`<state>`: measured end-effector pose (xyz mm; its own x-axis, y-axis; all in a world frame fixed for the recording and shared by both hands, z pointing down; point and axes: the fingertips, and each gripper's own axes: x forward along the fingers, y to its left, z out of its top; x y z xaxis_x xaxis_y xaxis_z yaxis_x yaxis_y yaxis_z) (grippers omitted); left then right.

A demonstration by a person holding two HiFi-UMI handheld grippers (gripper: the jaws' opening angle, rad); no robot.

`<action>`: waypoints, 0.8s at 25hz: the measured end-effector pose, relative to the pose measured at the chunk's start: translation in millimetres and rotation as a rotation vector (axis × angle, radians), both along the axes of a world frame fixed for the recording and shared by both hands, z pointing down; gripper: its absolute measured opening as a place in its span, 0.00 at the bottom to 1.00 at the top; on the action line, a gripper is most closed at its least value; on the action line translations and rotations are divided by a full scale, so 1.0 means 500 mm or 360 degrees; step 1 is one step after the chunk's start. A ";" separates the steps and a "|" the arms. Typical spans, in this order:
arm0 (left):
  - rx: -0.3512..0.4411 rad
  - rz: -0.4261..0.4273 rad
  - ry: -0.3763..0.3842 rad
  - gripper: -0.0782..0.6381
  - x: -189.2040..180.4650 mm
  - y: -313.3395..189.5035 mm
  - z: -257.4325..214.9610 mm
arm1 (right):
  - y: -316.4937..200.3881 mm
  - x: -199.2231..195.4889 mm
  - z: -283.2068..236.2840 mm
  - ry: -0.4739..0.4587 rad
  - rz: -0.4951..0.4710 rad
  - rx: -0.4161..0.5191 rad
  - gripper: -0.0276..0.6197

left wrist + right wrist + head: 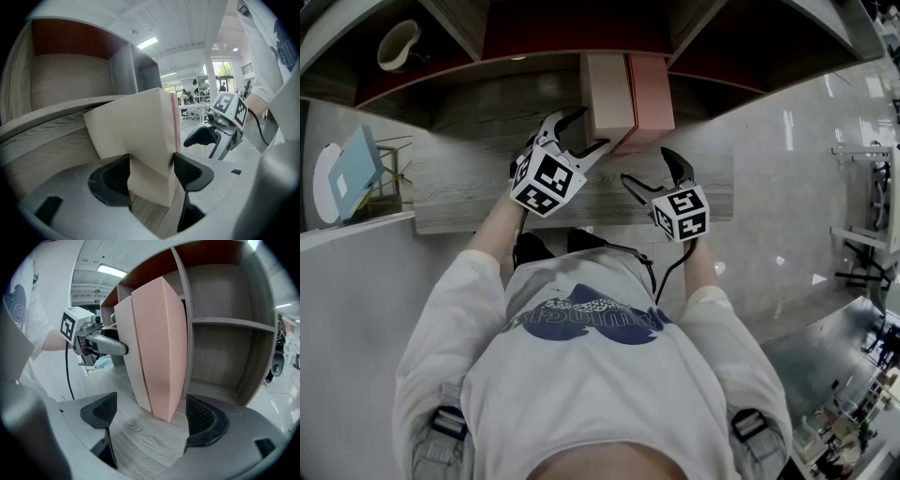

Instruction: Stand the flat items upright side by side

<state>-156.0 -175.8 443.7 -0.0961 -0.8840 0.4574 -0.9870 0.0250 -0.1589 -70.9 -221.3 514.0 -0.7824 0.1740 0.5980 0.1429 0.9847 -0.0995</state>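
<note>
Here, cream box and pink box stand upright, touching.

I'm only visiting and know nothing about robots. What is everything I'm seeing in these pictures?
cream box: one, cream, upright on the wooden desk, left of the pink box.
pink box: one, pink, upright, right beside the cream box, against a shelf divider.
wooden desk: one, grey wood with red-backed shelf compartments above.
cup: one, cream, in the upper left compartment.
blue flat thing: one, light blue, off the desk at far left.
left gripper: one, grey with black pads, closed on the cream box.
right gripper: one, same colours, open and empty, near the pink box.
shirt: one, white with a dark blue print, on the person.
</note>
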 end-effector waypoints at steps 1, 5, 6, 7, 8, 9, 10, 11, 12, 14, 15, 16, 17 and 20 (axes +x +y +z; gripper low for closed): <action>-0.0003 0.0002 0.0007 0.53 0.000 -0.001 0.000 | -0.002 0.002 0.000 0.0003 -0.0002 -0.0001 0.76; -0.0006 -0.0025 0.0056 0.55 -0.011 0.005 0.006 | 0.001 0.001 -0.002 0.0009 -0.0008 -0.0010 0.76; -0.0005 -0.0035 0.0064 0.55 -0.013 0.006 0.007 | 0.001 0.000 -0.004 0.0007 -0.0008 -0.0011 0.76; -0.0004 -0.0043 0.0068 0.55 -0.014 0.007 0.007 | 0.001 0.001 -0.008 0.0003 -0.0006 -0.0011 0.76; -0.0004 -0.0048 0.0068 0.55 -0.014 0.007 0.007 | 0.001 0.003 -0.012 -0.0001 0.0000 -0.0010 0.76; -0.0004 -0.0051 0.0067 0.55 -0.013 0.008 0.008 | 0.001 0.007 -0.015 -0.0006 0.0010 -0.0010 0.76; -0.0004 -0.0052 0.0067 0.55 -0.011 0.009 0.009 | 0.002 0.011 -0.018 -0.0013 0.0025 -0.0010 0.76; -0.0003 -0.0052 0.0066 0.55 -0.010 0.010 0.011 | 0.002 0.014 -0.021 -0.0023 0.0043 -0.0010 0.76; -0.0002 -0.0054 0.0065 0.55 -0.010 0.011 0.012 | 0.002 0.018 -0.026 -0.0036 0.0065 -0.0009 0.76; 0.0003 -0.0076 0.0087 0.55 -0.012 0.014 0.011 | 0.003 0.024 -0.036 -0.0064 0.0114 -0.0017 0.76; 0.0012 -0.0101 0.0124 0.55 -0.014 0.017 0.008 | 0.006 0.028 -0.043 -0.0077 0.0139 -0.0029 0.76; 0.0033 -0.0132 0.0175 0.55 -0.016 0.022 0.001 | 0.010 0.032 -0.050 -0.0090 0.0165 -0.0046 0.76; 0.0064 -0.0157 0.0230 0.55 -0.017 0.028 -0.007 | 0.014 0.036 -0.059 -0.0106 0.0193 -0.0063 0.76; 0.0132 -0.0190 0.0303 0.55 -0.008 0.062 -0.028 | 0.037 0.047 -0.089 -0.0174 0.0296 -0.0106 0.76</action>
